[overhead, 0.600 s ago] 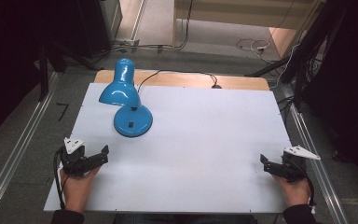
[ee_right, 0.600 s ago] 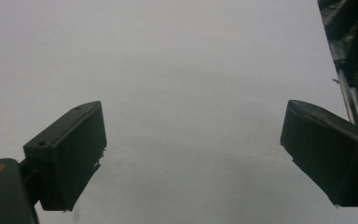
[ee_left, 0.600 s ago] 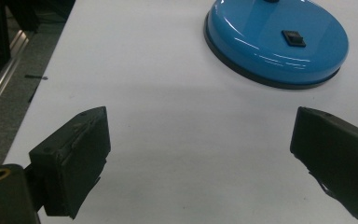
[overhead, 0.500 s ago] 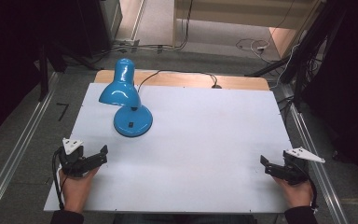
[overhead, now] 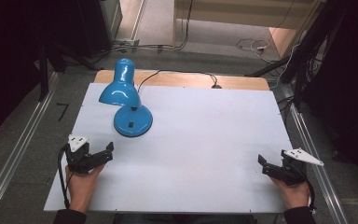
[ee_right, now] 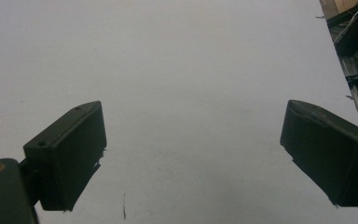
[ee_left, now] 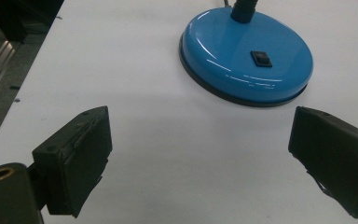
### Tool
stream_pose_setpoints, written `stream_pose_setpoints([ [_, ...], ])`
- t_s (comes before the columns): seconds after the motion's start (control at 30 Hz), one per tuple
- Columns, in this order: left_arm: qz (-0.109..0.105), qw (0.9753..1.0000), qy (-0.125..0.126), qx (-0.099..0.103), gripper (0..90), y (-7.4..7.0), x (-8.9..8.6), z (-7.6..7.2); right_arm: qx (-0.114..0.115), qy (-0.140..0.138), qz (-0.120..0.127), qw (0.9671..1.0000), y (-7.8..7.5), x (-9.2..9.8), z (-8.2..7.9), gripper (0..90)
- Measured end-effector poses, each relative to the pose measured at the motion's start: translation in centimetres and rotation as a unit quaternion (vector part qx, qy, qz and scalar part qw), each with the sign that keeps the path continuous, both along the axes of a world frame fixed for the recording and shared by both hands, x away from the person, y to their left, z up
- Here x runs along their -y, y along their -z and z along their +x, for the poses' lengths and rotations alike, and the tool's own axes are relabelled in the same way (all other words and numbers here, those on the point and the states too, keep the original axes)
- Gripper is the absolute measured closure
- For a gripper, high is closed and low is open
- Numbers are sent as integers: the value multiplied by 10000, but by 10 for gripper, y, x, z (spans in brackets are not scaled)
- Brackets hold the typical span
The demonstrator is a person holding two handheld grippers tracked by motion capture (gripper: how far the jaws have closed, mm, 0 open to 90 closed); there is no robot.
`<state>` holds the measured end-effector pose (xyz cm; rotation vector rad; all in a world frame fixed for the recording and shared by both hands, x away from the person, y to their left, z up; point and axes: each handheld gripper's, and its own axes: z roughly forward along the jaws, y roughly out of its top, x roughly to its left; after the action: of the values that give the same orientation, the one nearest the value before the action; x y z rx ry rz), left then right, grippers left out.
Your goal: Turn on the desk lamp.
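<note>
A blue desk lamp [overhead: 124,101] stands on the white table [overhead: 205,130] at the back left, its shade bent down to the left over the round base [ee_left: 247,58], which carries a small black switch [ee_left: 261,57]. My left gripper [overhead: 103,154] rests near the front left edge, a short way in front of the lamp base. Its jaws stand wide apart with nothing between them [ee_left: 200,158]. At the front right my right gripper [overhead: 264,164] lies on the table, open and empty, pointing left over bare tabletop [ee_right: 191,154].
The lamp's black cord [overhead: 177,73] runs along the wooden strip at the table's far edge. Metal rails [overhead: 23,144] flank the table on both sides. Cables lie on the floor behind. Dark stands rise at the back right [overhead: 307,51].
Both hands have drifted slightly toward the front edge of the table. The lamp has not moved, and both grippers stay open.
</note>
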<state>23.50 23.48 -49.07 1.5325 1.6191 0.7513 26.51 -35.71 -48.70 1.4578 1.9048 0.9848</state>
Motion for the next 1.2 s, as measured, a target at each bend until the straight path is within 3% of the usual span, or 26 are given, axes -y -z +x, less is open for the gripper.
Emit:
stream_pose_setpoints([
  [0.27,-129,9999,-26,26,73,-2,2,7,-22,64,39,10000,1,0,1,54],
  [0.73,-147,9999,-33,77,124,-3,6,19,-31,110,83,9999,2,3,2,54],
  [1.03,106,9999,6,85,163,-4,15,29,-69,93,78,9999,3,1,3,54],
  [1.2,69,10000,51,43,197,-3,18,35,-99,108,74,9999,4,2,4,54],
])
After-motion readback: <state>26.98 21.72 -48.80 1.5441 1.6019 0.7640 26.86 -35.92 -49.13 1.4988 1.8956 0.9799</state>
